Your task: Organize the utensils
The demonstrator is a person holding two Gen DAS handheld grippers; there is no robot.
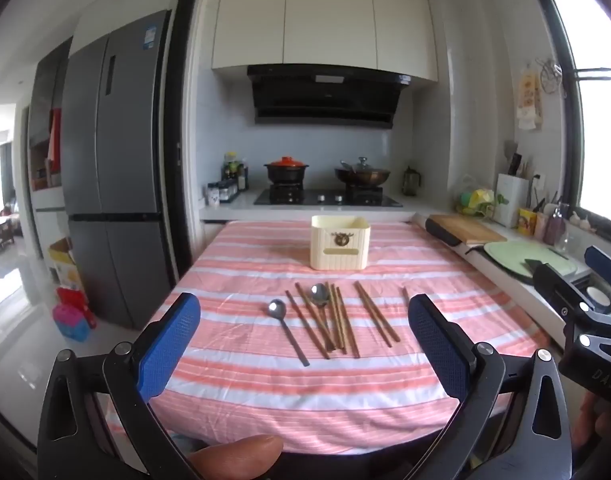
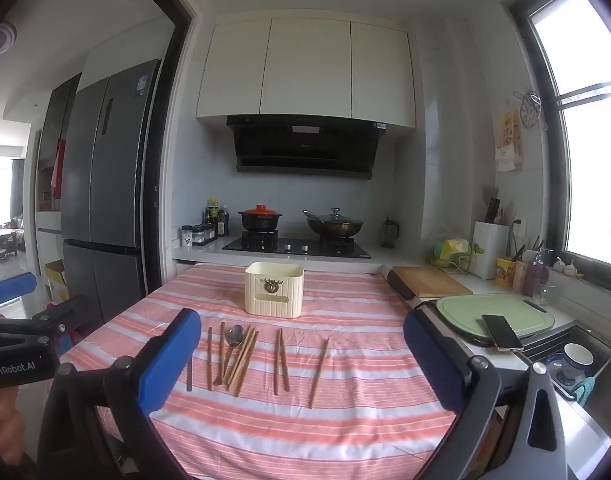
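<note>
Right now I'm holding the left gripper (image 1: 304, 344) and the right gripper (image 2: 296, 356) spread wide and empty above the striped tablecloth (image 1: 345, 408). Chopsticks (image 1: 377, 318) and two spoons (image 1: 286, 328) are lying loose in front of the cream holder (image 1: 339, 246).

The left gripper (image 2: 9, 322) body reads "GenRobot.AI"; the right gripper (image 1: 597, 304) body reads "DAS".
</note>
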